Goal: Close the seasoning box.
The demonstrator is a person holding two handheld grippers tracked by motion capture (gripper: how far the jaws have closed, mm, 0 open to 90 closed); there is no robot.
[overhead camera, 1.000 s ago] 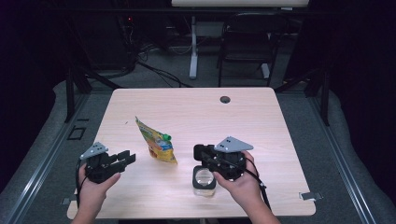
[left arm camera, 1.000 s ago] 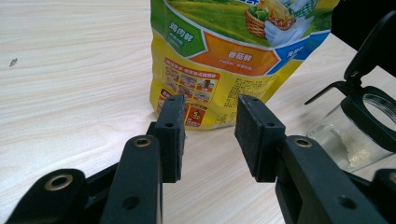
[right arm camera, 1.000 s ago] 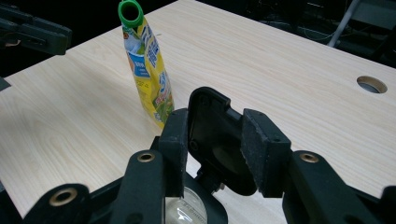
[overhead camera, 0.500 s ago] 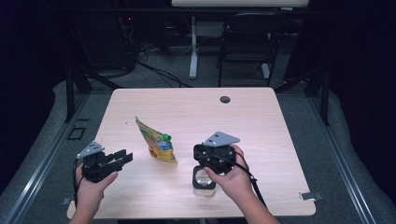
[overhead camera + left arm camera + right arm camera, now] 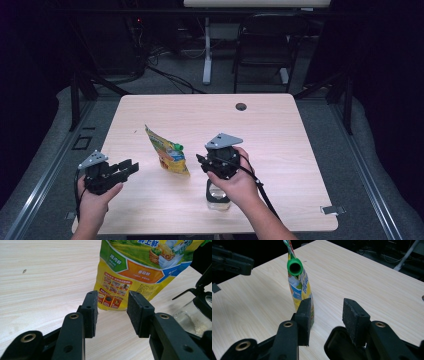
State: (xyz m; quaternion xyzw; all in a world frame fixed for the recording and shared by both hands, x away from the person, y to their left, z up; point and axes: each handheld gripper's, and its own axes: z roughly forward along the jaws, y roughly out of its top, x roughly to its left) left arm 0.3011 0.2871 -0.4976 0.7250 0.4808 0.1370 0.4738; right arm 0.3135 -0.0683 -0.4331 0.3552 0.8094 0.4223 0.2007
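Both tongs, left (image 5: pixel 127 167) and right (image 5: pixel 200 161), stand apart, just opening, nothing between. Spouted pouch (image 5: pixel 167 155) mid-surface: I judge it light, soft, slippery; grip under green cap (image 5: pixel 295 266).

A yellow pouch (image 5: pixel 167 155) with a green cap stands near the middle of the wooden surface (image 5: pixel 280 135). The left claw (image 5: pixel 131 166) sits at about 8 o'clock from the pouch, wide apart, holding nothing. The right claw (image 5: pixel 201 162) is close by at 3 o'clock, its jaws just opening, nothing between them. A clear jar (image 5: pixel 218 195) stands under that hand. A small dark hole (image 5: pixel 241 106) is at 12 o'clock.
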